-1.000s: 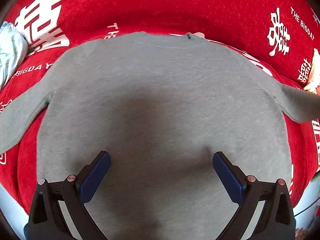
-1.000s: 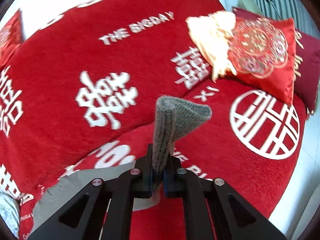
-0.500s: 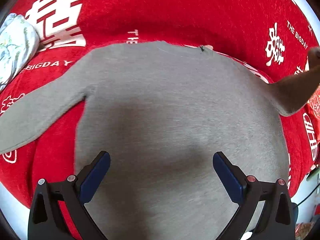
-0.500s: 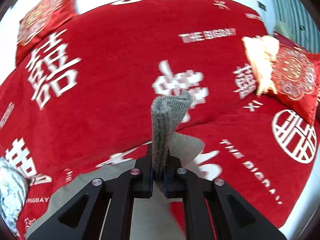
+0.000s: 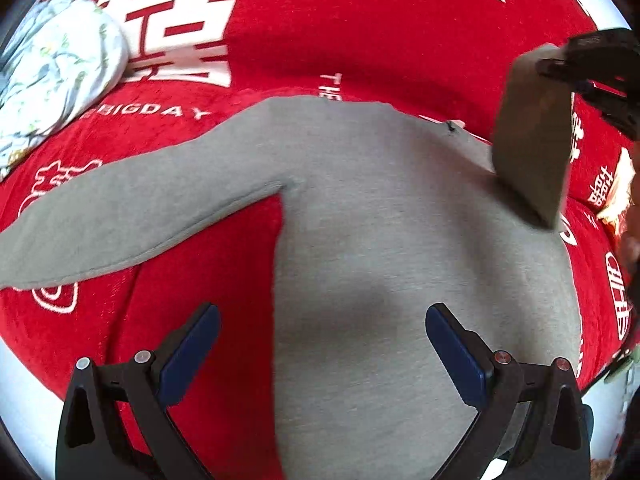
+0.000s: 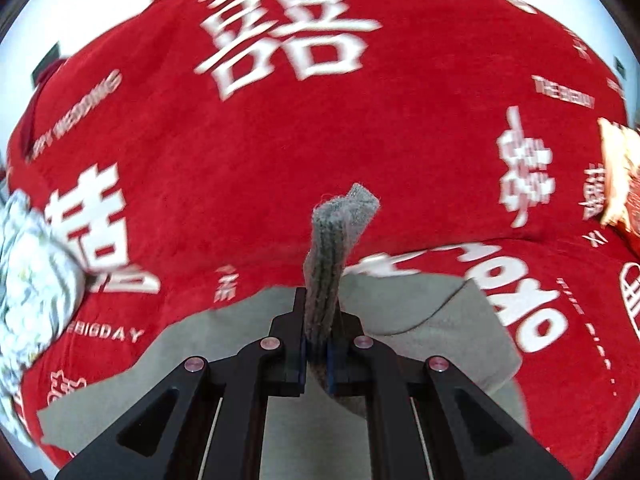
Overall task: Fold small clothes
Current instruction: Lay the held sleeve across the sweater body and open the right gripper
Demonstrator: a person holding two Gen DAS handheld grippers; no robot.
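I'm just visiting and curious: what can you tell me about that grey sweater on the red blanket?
The grey sweater is a soft knit, long-sleeved, lying flat on the red blanket. One sleeve stretches out flat to the side. The other sleeve is lifted off the blanket, its cuff pinched in the right gripper. The left gripper hovers open above the body.

Red blanket (image 5: 400,32) with white lettering beneath my work; floral bundle (image 5: 52,72) upper left; embroidered cushion (image 6: 620,184) at right edge.

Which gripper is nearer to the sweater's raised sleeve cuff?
Right. The right gripper is clamped on the raised sleeve cuff, holding it above the gray sweater. The left gripper hangs open over the sweater's lower body, well away from that cuff.
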